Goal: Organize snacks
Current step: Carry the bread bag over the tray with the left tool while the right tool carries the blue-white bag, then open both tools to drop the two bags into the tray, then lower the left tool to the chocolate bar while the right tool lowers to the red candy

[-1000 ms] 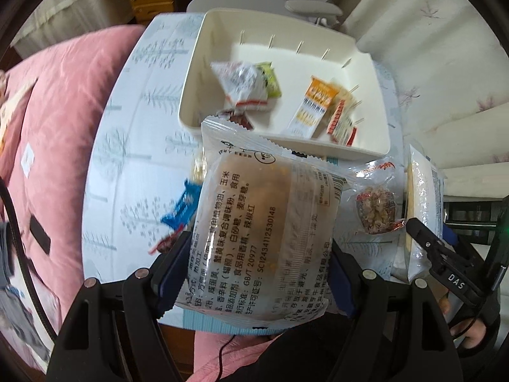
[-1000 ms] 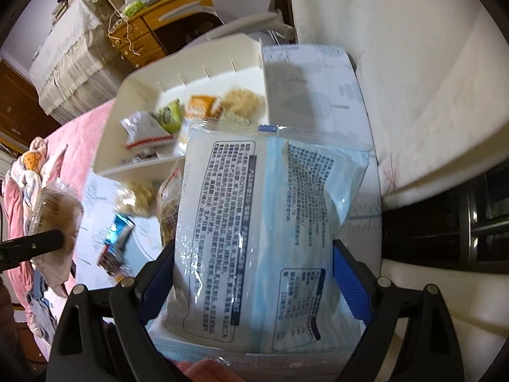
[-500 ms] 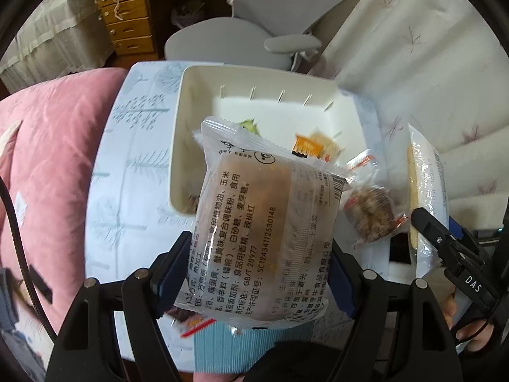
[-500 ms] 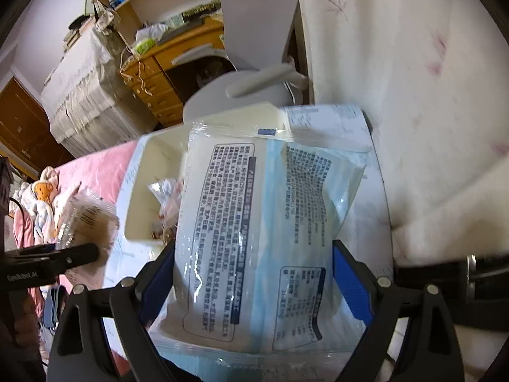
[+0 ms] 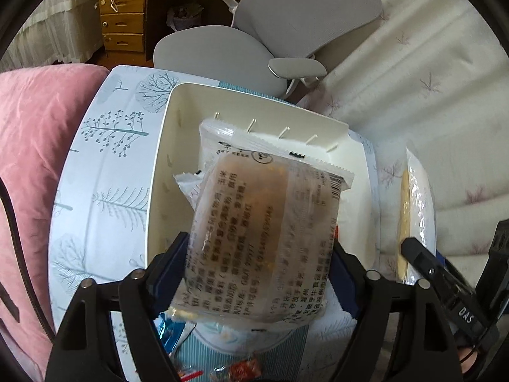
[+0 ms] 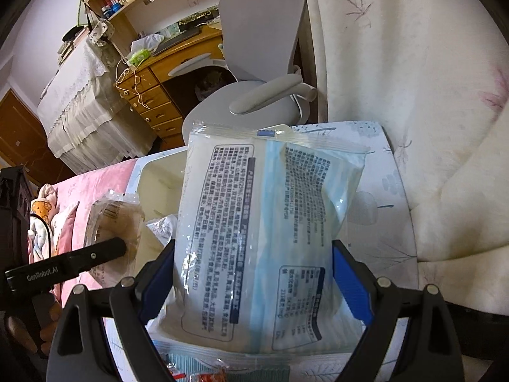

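My left gripper (image 5: 257, 254) is shut on a clear packet with a brown cake (image 5: 264, 232) and holds it above the near edge of the cream bin (image 5: 159, 172). My right gripper (image 6: 254, 254) is shut on a large blue and white snack bag (image 6: 264, 229), held above the table. The right gripper and its bag edge show at the right of the left wrist view (image 5: 416, 203). The left gripper with the cake packet shows at the left of the right wrist view (image 6: 111, 219). The packets hide most of the bin's inside.
The bin stands on a small table with a tree-print cloth (image 5: 108, 172). Loose small snacks (image 5: 241, 369) lie at the table's near edge. A pink quilt (image 5: 28, 159) is left, a grey office chair (image 5: 254, 41) behind, a white curtain (image 5: 429, 79) right.
Both grippers have risen and tilted up with their packets still held. The bin now sits lower in view and its contents are hidden behind the cake packet.
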A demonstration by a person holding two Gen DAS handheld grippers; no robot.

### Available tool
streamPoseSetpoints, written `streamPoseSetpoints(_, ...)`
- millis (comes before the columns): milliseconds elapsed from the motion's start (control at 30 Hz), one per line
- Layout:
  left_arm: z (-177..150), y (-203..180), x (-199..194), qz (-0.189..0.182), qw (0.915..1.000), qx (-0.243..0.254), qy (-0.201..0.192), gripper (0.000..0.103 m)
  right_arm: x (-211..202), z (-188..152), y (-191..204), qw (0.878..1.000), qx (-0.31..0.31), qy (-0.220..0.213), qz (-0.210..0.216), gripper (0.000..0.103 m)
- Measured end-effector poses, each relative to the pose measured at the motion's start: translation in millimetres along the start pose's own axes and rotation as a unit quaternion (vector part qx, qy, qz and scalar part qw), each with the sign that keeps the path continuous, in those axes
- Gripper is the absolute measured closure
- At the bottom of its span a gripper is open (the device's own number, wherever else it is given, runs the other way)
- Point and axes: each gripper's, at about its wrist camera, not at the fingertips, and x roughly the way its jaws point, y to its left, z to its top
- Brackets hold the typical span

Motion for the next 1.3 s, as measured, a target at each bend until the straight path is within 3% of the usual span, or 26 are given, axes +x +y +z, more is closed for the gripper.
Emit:
streamPoseSetpoints(133, 4, 1, 1, -0.020, 0.9997, -0.002, -0.011, 0.019, 13, 3, 1, 1.000, 0.006, 0.014, -0.009, 0.011)
streamPoseSetpoints(633, -25, -12, -32, -0.005, 0.9995, 0.001, -0.032, 0.017, -15, -5, 1, 1.000, -0.007, -0.001, -0.001, 0.011)
streamPoseSetpoints(1000, -98, -22, -88, 0.014, 0.9973, -0.032, -0.065, 0.017, -60, -39, 1, 0.999, -0.032, 0.000, 0.024, 0.011)
streamPoseSetpoints(1300, -163, -8, -117, 0.045, 0.9929, -0.076, -0.080, 0.017, -82, -77, 3, 0.997, -0.057, 0.006, 0.053, 0.011)
